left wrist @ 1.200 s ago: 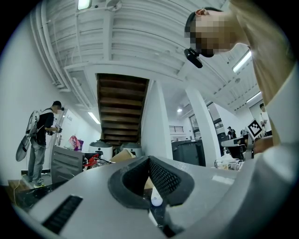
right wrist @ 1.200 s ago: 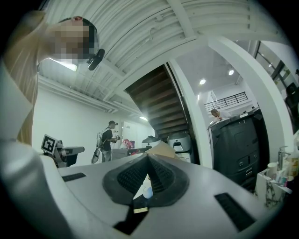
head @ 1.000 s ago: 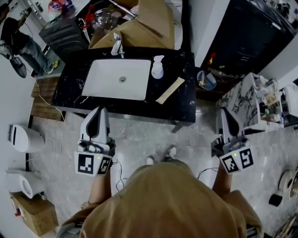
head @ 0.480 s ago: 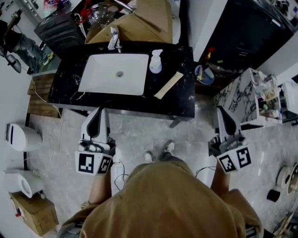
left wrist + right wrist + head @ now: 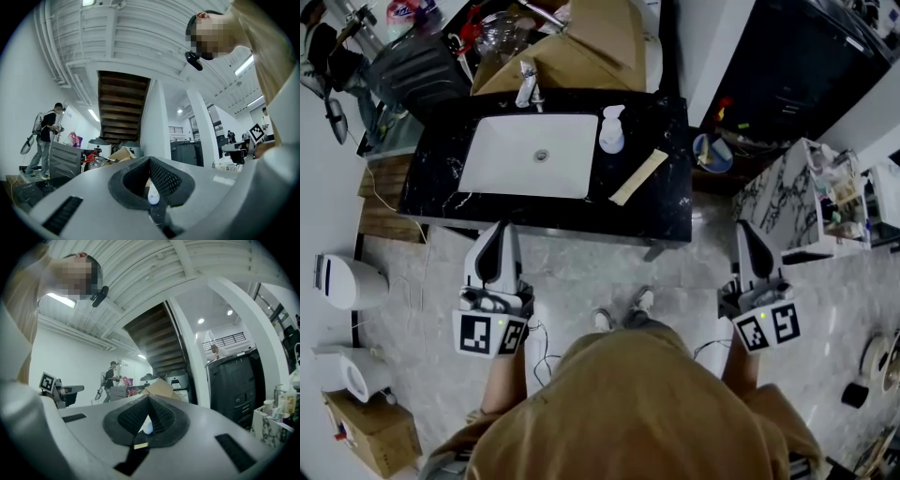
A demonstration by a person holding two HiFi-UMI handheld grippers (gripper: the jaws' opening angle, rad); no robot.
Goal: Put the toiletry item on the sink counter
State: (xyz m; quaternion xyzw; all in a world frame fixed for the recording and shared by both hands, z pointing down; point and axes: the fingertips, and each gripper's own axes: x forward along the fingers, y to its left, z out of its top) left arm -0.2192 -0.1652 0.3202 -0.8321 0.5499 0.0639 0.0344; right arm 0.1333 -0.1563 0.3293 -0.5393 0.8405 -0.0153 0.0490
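A black sink counter [image 5: 661, 211] holds a white basin [image 5: 532, 155] and a faucet [image 5: 525, 86]. Right of the basin stands a white pump bottle [image 5: 610, 130]. A long beige flat item [image 5: 641, 176] lies slantwise beside it. My left gripper [image 5: 499, 229] hangs over the floor just short of the counter's front edge, shut and empty. My right gripper [image 5: 746, 228] is off to the right of the counter, also shut with nothing in it. In the left gripper view the left gripper [image 5: 151, 180] shows closed jaws, and in the right gripper view so does the right gripper [image 5: 148, 416].
Two white appliances [image 5: 339, 280] [image 5: 344, 369] and a cardboard box [image 5: 373, 429] sit on the floor at left. A marble-patterned shelf unit [image 5: 806, 202] stands right, a black cabinet [image 5: 806, 66] behind it. Cardboard boxes [image 5: 581, 42] sit behind the sink. A person [image 5: 326, 56] stands far left.
The counter has drifted slightly up in the head view. Both grippers keep their places and stay shut. The person at far left has shifted.
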